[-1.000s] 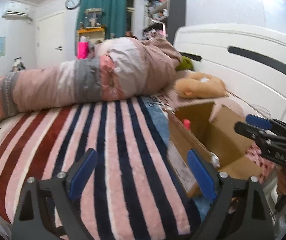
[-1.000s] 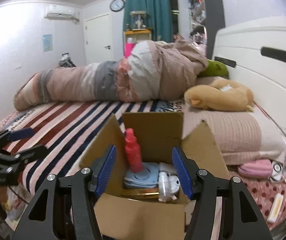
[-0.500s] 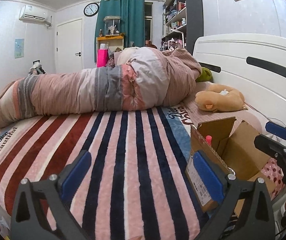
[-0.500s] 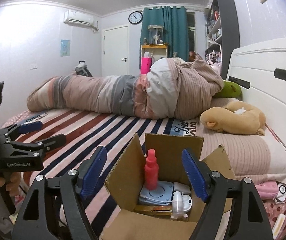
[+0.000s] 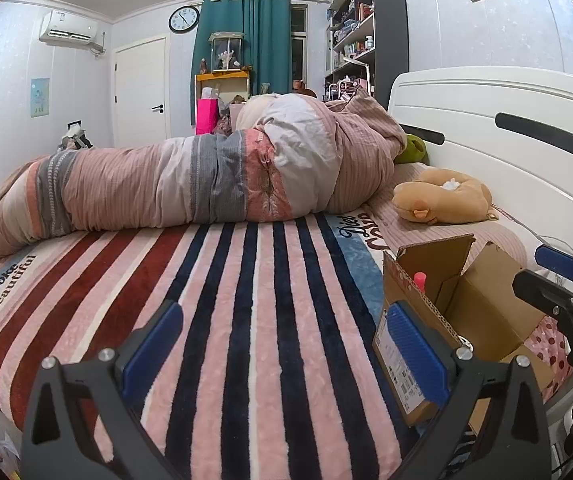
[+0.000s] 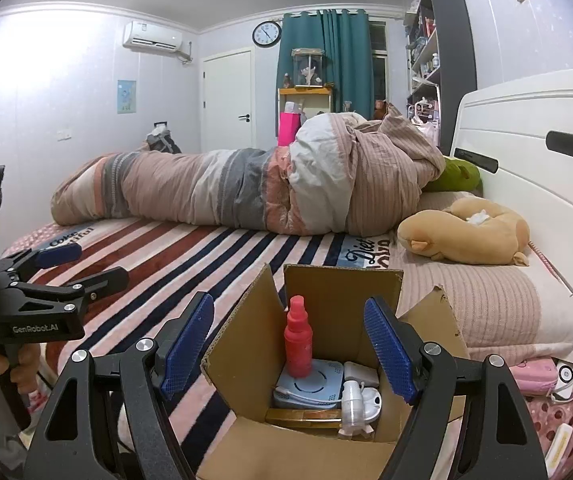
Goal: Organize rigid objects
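An open cardboard box stands on the bed near its front edge; it also shows in the left wrist view. Inside it are a red spray bottle, a light blue round device, a small white gadget and a flat gold item. My right gripper is open and empty, held back from the box, framing its opening. My left gripper is open and empty over the striped blanket, left of the box; it also appears in the right wrist view.
A rolled pink and grey duvet lies across the far side of the bed. A tan plush toy rests on the pillow by the white headboard. A pink case and cables lie right of the box.
Both grippers have pulled back and risen away from the box; the box looks smaller and farther. Both stayed open.
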The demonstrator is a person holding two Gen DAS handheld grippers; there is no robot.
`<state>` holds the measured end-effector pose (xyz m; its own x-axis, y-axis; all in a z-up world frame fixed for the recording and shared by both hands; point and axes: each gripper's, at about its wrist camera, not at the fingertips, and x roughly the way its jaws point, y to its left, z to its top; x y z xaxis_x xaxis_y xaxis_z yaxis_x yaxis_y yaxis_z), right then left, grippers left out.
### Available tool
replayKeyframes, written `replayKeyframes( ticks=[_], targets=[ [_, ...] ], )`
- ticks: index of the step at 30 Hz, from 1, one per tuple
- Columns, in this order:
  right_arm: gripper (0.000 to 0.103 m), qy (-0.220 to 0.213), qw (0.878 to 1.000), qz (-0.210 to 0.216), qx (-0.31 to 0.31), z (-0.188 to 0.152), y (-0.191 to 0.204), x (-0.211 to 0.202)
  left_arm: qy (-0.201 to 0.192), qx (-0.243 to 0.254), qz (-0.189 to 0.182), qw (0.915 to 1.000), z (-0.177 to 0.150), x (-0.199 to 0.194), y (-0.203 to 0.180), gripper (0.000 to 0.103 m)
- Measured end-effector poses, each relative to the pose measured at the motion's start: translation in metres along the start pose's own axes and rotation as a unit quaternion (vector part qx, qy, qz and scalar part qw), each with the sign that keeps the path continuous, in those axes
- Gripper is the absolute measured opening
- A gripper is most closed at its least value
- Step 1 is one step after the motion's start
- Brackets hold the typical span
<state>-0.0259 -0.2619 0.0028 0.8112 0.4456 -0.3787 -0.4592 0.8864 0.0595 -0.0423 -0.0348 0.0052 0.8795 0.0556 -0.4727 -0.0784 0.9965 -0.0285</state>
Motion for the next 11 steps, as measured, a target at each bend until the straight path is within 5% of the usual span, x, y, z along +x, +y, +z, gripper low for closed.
replayKeyframes(
  ticks=[11],
  targets=[
    [0.075, 0.000, 1.000, 0.000, 0.002, 0.0000, -0.0016, 0.0004, -0.001, -0.002, -0.002, 1.0000, 0.0012, 0.0007, 0.0014, 0.101]
  ],
)
